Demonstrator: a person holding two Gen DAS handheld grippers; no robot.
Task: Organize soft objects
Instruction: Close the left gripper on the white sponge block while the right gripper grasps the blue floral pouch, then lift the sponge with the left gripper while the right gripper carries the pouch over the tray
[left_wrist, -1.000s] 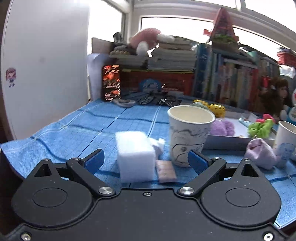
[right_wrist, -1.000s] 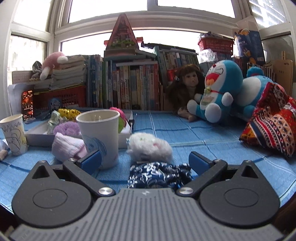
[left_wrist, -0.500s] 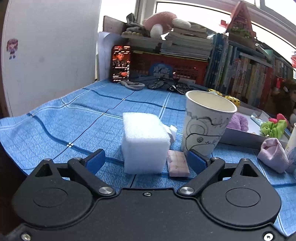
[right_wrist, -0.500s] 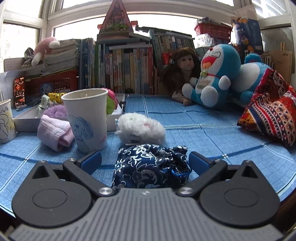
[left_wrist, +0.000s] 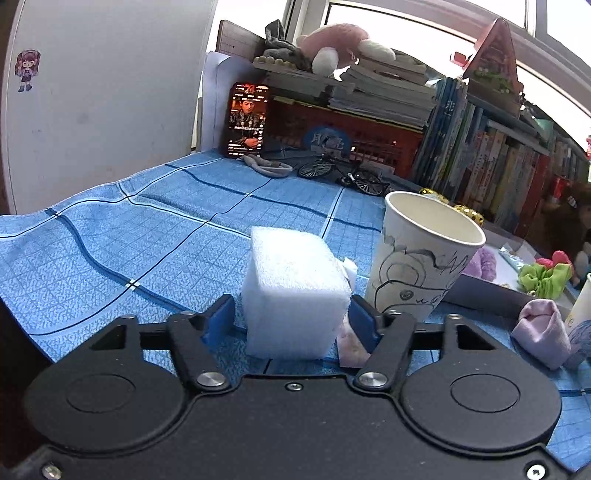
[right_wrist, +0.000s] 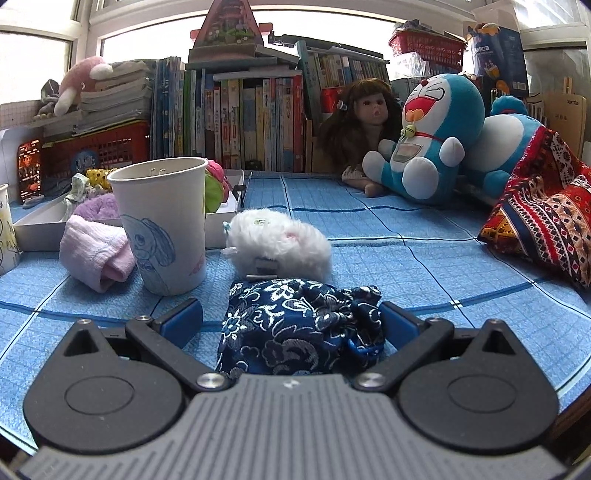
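Note:
In the left wrist view, my left gripper (left_wrist: 291, 317) has its blue pads close on both sides of a white foam block (left_wrist: 293, 291) that stands on the blue cloth; whether the pads press it I cannot tell. A paper cup (left_wrist: 424, 258) stands just right of the block. In the right wrist view, my right gripper (right_wrist: 291, 321) is open around a dark blue patterned cloth pouch (right_wrist: 299, 325). A white fluffy toy (right_wrist: 280, 247) lies just beyond the pouch. A second paper cup (right_wrist: 166, 225) stands to the left, with a pink rolled cloth (right_wrist: 96, 254) beside it.
A white tray (right_wrist: 40, 225) with purple, green and yellow soft items sits behind the cups. A small pink pad (left_wrist: 351, 347) lies by the foam block. Books, a doll (right_wrist: 365, 122), Doraemon plush toys (right_wrist: 436, 136) and a patterned cushion (right_wrist: 543, 221) line the back and right. A phone (left_wrist: 245, 120) leans at the back.
My left gripper's jaws have narrowed around the foam block. My right gripper has moved forward and narrowed slightly, so the blue pouch now lies between its fingers.

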